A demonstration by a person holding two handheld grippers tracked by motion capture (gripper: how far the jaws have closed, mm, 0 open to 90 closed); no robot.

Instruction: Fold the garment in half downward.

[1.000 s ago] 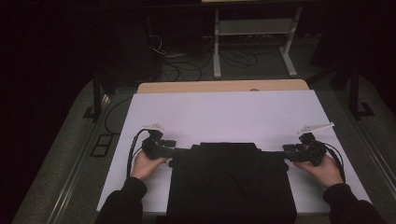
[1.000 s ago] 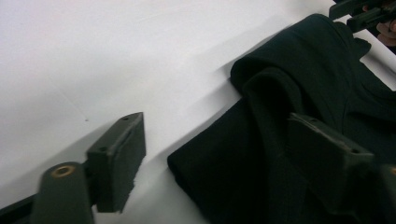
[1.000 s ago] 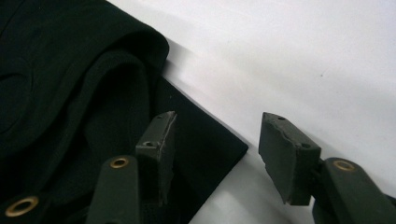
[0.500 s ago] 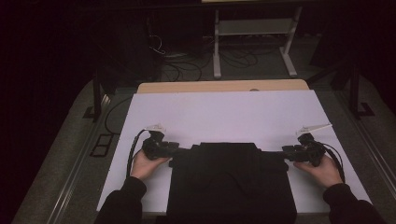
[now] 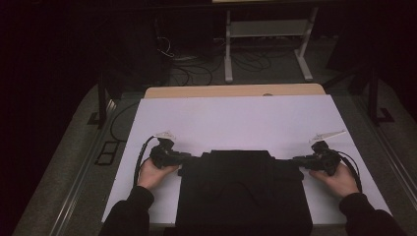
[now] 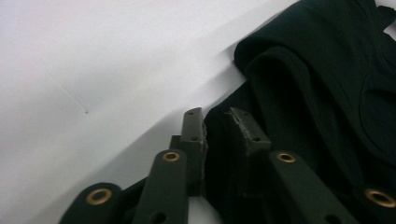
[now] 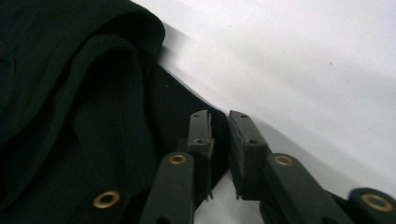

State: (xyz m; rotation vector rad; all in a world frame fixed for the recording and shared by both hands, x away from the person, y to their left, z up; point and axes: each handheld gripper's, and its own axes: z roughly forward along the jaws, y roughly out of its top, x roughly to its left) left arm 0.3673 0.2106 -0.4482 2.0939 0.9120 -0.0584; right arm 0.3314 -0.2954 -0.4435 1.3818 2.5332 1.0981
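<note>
a black folded garment (image 5: 243, 191), soft, light and limp, is shown at the near edge of the white table (image 5: 236, 120), pinched at its upper corners by the left gripper (image 6: 215, 122) and right gripper (image 7: 220, 123), whose jaws have just been closing onto fabric.

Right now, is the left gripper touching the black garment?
Touching. In the left gripper view, the left gripper has an edge fold of the black garment pinched between its jaws, which have just been closing.

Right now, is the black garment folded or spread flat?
Folded: the garment lies as a compact rectangle on the white sheet, with doubled layers at its edges.
</note>
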